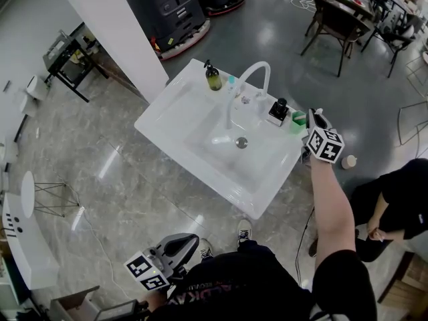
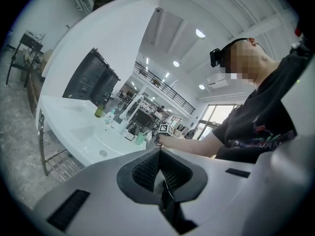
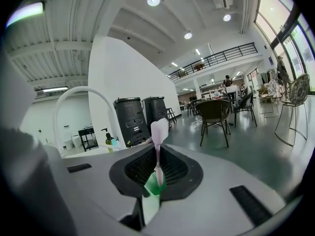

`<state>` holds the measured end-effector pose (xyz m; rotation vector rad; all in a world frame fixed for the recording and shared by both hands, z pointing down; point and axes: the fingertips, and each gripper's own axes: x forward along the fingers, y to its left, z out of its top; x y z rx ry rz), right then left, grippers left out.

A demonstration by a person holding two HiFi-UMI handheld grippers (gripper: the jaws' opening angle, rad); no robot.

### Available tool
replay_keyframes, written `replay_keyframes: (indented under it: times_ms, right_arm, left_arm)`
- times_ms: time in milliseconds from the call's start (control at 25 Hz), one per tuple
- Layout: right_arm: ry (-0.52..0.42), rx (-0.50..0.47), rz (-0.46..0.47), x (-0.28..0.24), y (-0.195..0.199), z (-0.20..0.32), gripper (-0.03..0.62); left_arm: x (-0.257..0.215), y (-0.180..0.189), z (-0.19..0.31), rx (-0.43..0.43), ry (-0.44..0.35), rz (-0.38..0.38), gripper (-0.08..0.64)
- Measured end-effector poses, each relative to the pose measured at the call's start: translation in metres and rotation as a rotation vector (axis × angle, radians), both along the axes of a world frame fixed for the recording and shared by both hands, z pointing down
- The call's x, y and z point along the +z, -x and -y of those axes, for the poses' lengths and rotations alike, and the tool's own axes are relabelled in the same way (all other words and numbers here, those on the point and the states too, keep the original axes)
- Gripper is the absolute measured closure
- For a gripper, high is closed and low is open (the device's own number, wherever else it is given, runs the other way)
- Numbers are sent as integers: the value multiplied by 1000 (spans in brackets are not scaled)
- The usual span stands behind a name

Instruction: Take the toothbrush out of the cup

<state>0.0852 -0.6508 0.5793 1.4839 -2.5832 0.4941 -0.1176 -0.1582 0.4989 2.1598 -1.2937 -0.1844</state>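
Note:
A pale pink toothbrush [image 3: 158,146] stands upright between the jaws of my right gripper [image 3: 157,168], which is shut on its handle. Its bristle head sticks up above the jaws. Just below them is the green cup [image 3: 153,187], with the brush's lower end at its mouth. In the head view the right gripper [image 1: 311,118] is at the sink's right corner, right over the green cup [image 1: 297,121]. My left gripper [image 1: 190,241] hangs low by my body, shut and holding nothing. The left gripper view [image 2: 160,154] shows the cup [image 2: 140,138] far off.
The white sink [image 1: 180,116] has a curved white faucet [image 1: 249,80], an olive soap bottle [image 1: 213,77], a small blue bottle [image 1: 231,81] and a black-capped bottle [image 1: 278,110] along its back. A paper cup [image 1: 348,161] sits on the floor. A seated person [image 1: 394,202] is at right.

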Motion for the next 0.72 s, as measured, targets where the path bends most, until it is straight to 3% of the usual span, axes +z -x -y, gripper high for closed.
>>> replay_keyframes:
  times_ms: [440, 720]
  right_arm:
    - [-55, 25, -20, -45, -12, -32, 566]
    - [-95, 34, -4, -84, -16, -82, 566]
  left_arm:
    - [-11, 12, -9, 68, -35, -19, 552]
    - [-21, 21, -14, 164, -76, -33, 552]
